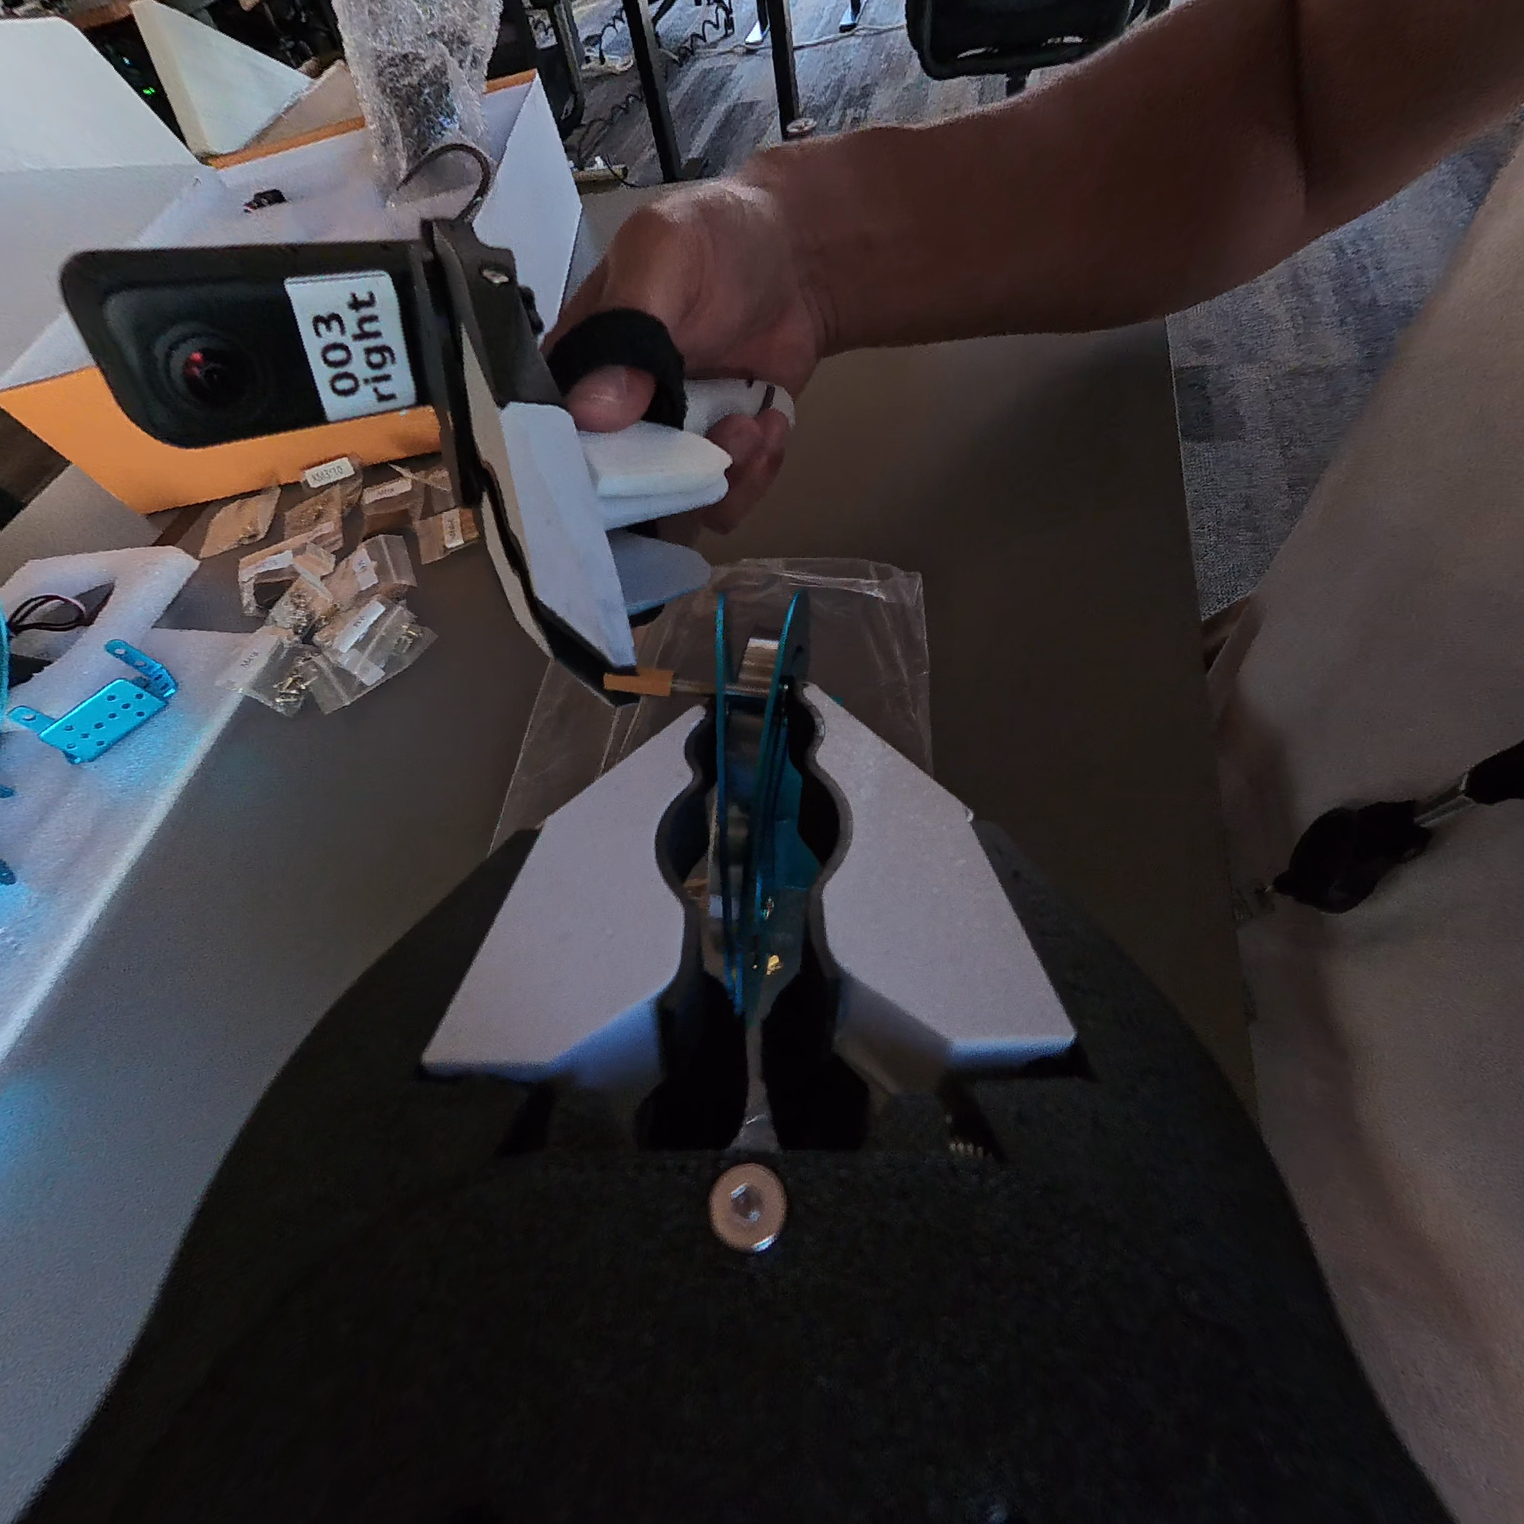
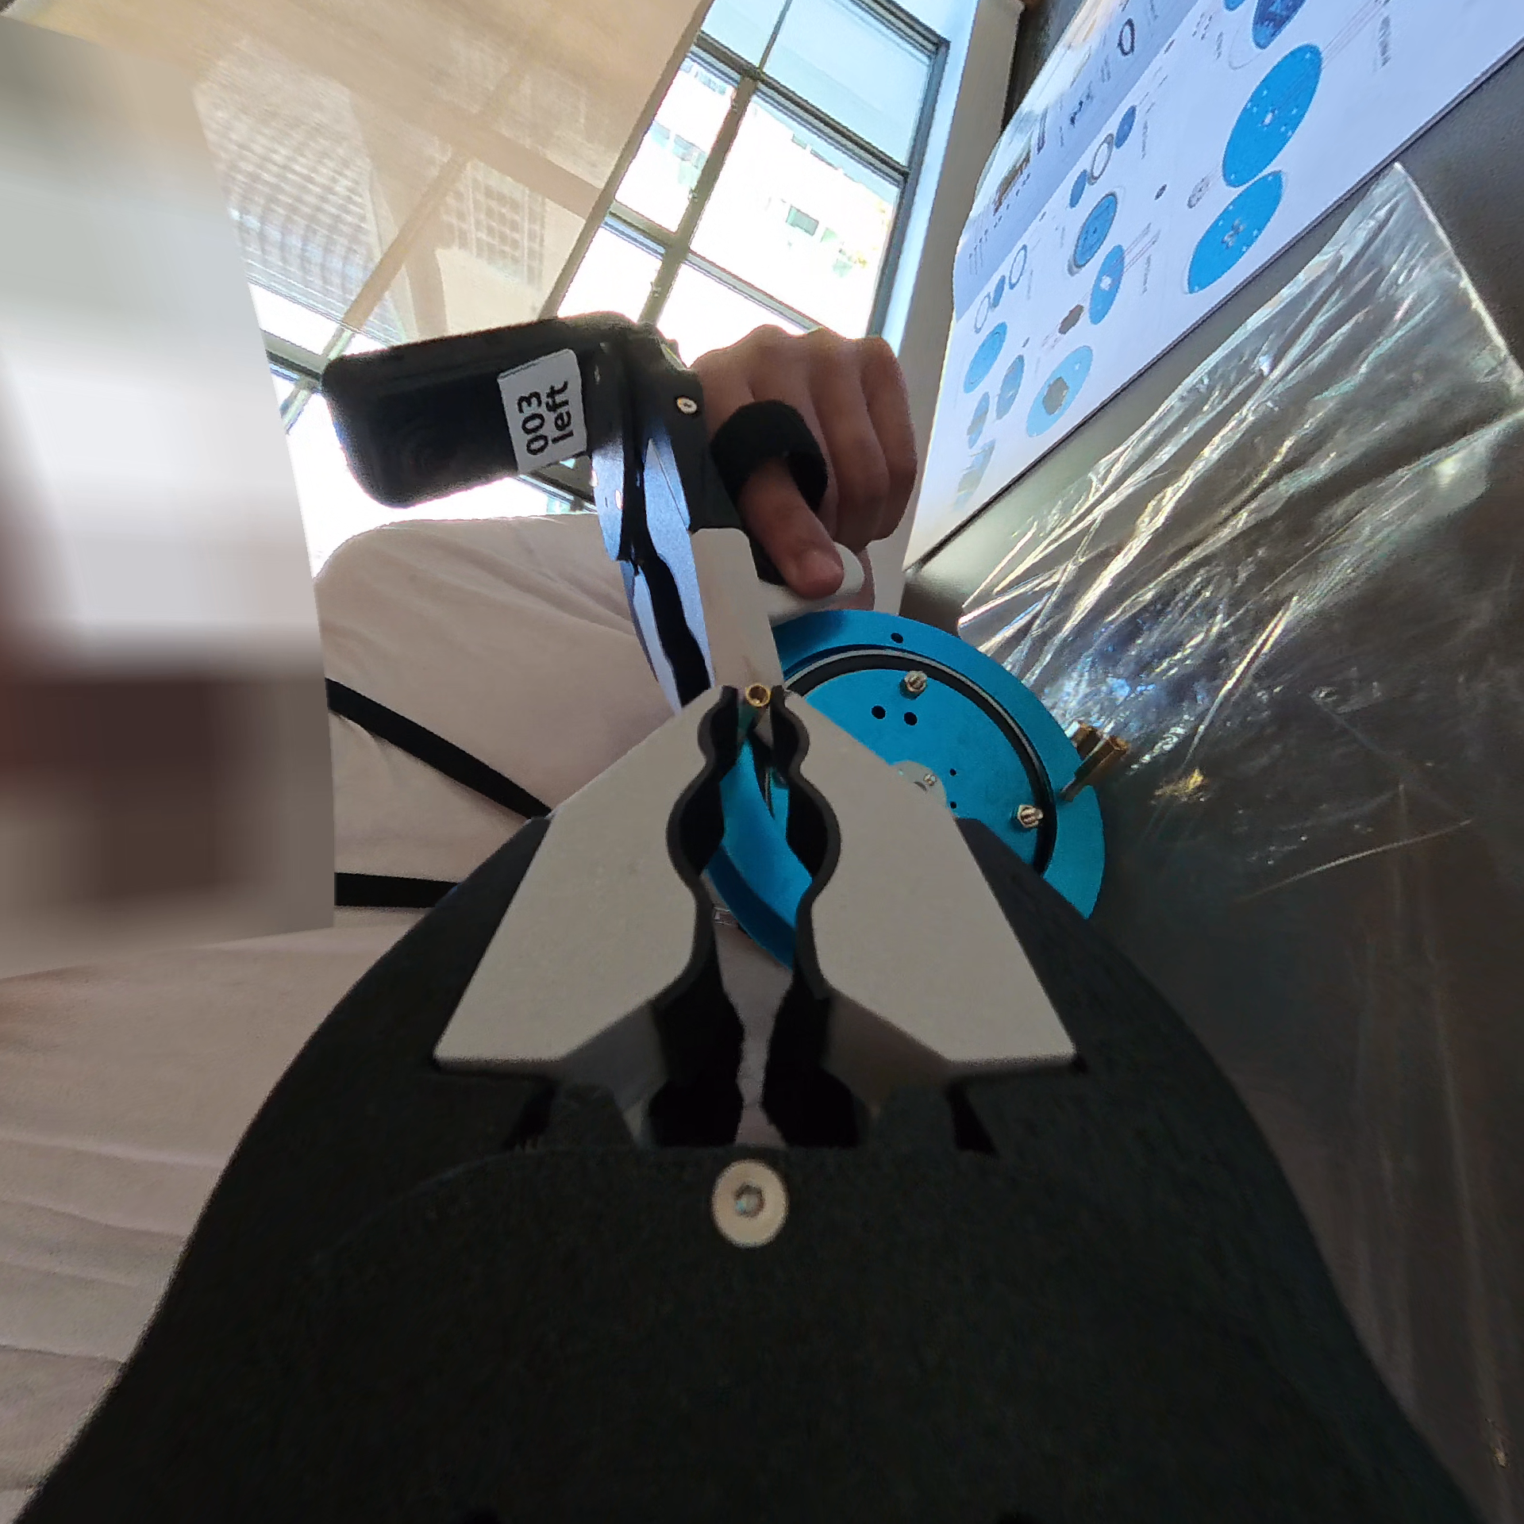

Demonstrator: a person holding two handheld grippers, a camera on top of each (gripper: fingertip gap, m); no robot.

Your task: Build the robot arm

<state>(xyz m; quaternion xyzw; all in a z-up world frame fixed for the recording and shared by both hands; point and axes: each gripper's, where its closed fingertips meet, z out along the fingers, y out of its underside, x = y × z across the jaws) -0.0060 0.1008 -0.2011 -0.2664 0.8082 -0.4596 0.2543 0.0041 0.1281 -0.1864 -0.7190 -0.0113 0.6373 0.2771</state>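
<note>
Gripping a blue metal disc assembly (image 1: 763,792) edge-on between its fingers, the left claw (image 1: 754,701) is clenched on it above a sheet of clear plastic (image 1: 866,627) on the grey worktop (image 1: 396,792). At its 11 o'clock the right claw (image 1: 635,680) pinches a small brass standoff (image 1: 639,681) at its tips, just beside the disc's rim. In the right wrist view that standoff (image 2: 757,697) sits at 12 o'clock between the right claw's (image 2: 757,701) tips, with the disc (image 2: 948,759) at 2 o'clock. Small bags of screws (image 1: 330,594) and a blue perforated bracket (image 1: 107,709) lie at 10 o'clock.
</note>
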